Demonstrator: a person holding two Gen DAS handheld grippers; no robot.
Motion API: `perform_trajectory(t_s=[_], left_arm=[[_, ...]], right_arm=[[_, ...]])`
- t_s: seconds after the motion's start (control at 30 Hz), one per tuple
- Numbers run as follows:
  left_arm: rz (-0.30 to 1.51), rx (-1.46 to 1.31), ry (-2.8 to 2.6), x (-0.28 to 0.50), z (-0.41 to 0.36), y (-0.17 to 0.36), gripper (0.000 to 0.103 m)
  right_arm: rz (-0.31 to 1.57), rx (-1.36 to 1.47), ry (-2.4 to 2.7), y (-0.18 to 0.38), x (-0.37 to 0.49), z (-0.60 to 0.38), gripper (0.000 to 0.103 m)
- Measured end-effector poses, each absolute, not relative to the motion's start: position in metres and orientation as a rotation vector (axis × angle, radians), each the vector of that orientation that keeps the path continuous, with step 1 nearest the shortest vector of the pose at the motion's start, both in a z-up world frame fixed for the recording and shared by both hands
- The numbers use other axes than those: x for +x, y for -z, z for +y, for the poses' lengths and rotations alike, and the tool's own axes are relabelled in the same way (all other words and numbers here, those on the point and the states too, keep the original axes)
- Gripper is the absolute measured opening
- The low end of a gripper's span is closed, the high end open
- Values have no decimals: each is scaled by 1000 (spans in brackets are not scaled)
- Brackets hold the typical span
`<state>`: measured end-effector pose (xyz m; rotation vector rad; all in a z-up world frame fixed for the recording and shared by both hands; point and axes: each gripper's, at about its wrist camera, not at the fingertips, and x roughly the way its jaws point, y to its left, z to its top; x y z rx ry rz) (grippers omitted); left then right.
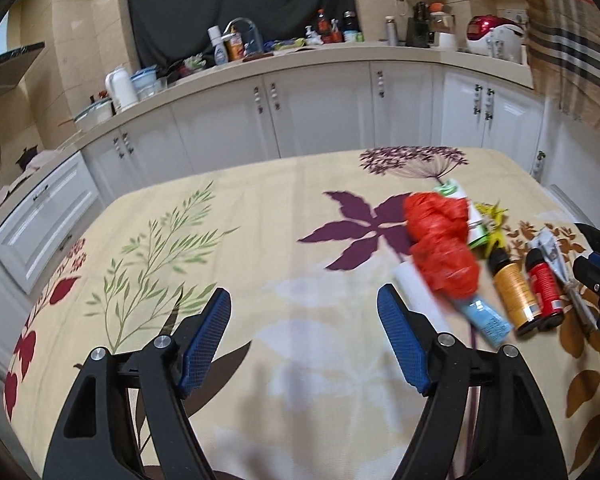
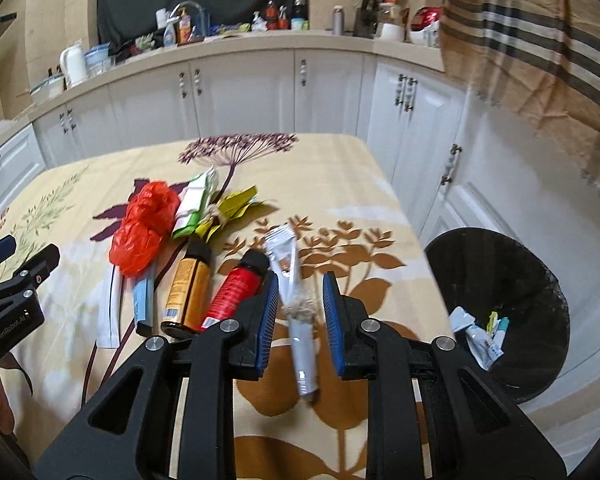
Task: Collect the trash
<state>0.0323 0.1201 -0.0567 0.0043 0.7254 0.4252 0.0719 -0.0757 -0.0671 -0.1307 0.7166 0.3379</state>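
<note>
Right tongs [image 2: 300, 320] narrow, straddling grey tube [image 2: 300, 332] unpinched, lower centre | left tongs [image 1: 304, 340] wide, empty | step: picking trash off worktop [image 2: 340, 168] | next: close, carry to bin [image 2: 500, 280], right.

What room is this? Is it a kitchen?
Most likely a home kitchen: a long countertop with a faucet and bottles, white cabinets beneath, and a red rice cooker. The table has a flowered tablecloth.
</note>
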Motion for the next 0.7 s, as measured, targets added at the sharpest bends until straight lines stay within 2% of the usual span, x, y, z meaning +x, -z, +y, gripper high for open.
perform_trajectory(t_s=[0.47, 0.6, 0.7], left_arm=[[754, -23, -391, 33, 121, 65, 73], [767, -33, -371, 35, 116, 66, 73], [774, -42, -356, 36, 112, 67, 74]], right_arm=[[828, -175, -327, 83, 87, -65, 23], [844, -168, -335, 85, 89, -68, 13], [840, -163, -349, 85, 88, -70, 13]])
